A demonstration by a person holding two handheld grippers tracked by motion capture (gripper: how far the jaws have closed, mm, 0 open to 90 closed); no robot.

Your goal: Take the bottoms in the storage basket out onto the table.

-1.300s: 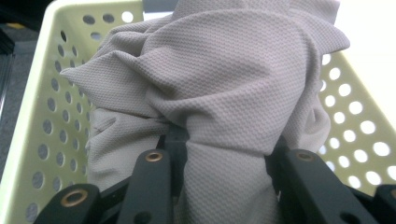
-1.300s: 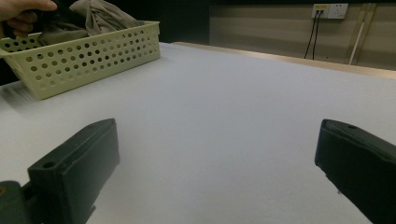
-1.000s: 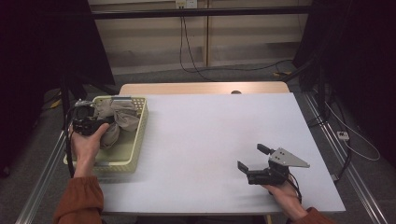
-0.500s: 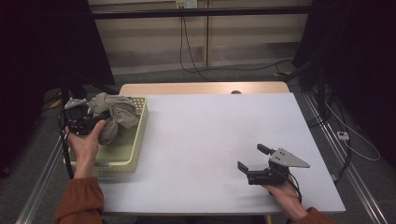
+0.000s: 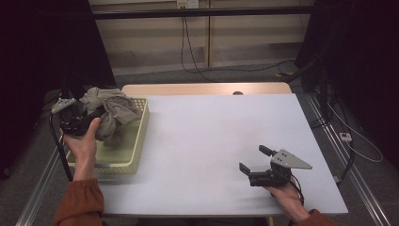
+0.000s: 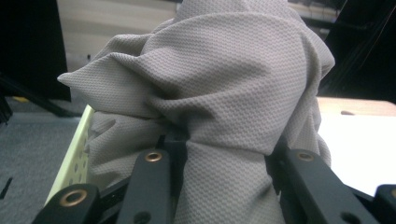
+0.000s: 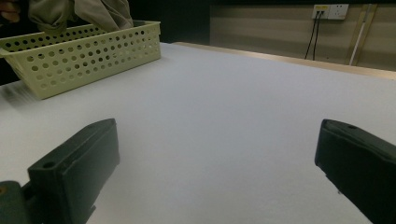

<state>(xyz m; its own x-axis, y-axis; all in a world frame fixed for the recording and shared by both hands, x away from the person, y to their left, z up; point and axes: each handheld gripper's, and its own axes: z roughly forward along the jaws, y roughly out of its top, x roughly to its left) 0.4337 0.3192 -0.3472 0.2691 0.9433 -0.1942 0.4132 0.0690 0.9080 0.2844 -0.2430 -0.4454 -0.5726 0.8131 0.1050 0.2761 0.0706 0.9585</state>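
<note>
We have the left gripper (image 5: 87,123) clamped on a bunched fold of the soft, light grey cloth (image 6: 219,88), which will sag and trail over the basket (image 5: 134,150).

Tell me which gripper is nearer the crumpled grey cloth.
Left. The left gripper is clamped on the crumpled grey cloth, holding it above the pale green perforated basket. The right gripper rests open far across the white table.

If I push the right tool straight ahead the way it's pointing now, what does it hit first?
Probably nothing soon: the right tool, jaws open, faces bare white table. The perforated basket sits far off and left of its line; depth is hard to judge.
</note>
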